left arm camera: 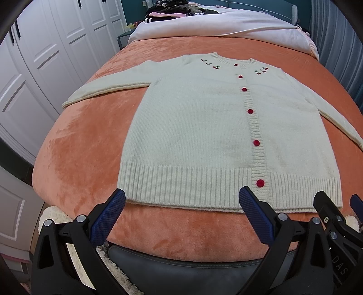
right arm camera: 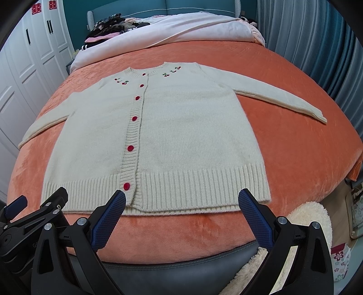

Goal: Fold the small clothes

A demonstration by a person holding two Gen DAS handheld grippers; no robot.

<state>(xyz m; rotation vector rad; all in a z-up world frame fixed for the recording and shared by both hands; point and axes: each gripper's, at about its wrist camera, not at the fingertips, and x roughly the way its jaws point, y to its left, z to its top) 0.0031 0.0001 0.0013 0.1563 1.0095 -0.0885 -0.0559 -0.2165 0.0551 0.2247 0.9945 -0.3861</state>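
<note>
A cream knitted cardigan (left arm camera: 204,127) (right arm camera: 172,136) with red buttons and small cherry embroidery lies flat and face up on the orange bedspread (left arm camera: 81,145) (right arm camera: 295,158), both sleeves spread out to the sides. My left gripper (left arm camera: 182,196) hovers open just short of the ribbed hem, left of the button band. My right gripper (right arm camera: 182,196) is open too, near the hem to the right of the band. Nothing is between either pair of blue pads. Each gripper shows at the edge of the other's view.
A white duvet (left arm camera: 215,25) and a pile of dark clothes (left arm camera: 168,9) lie at the head of the bed. White wardrobe doors (left arm camera: 34,68) stand on the left, blue curtains (right arm camera: 317,45) on the right. A dark padded bed end (right arm camera: 181,270) and fluffy rug (right arm camera: 313,215) lie below.
</note>
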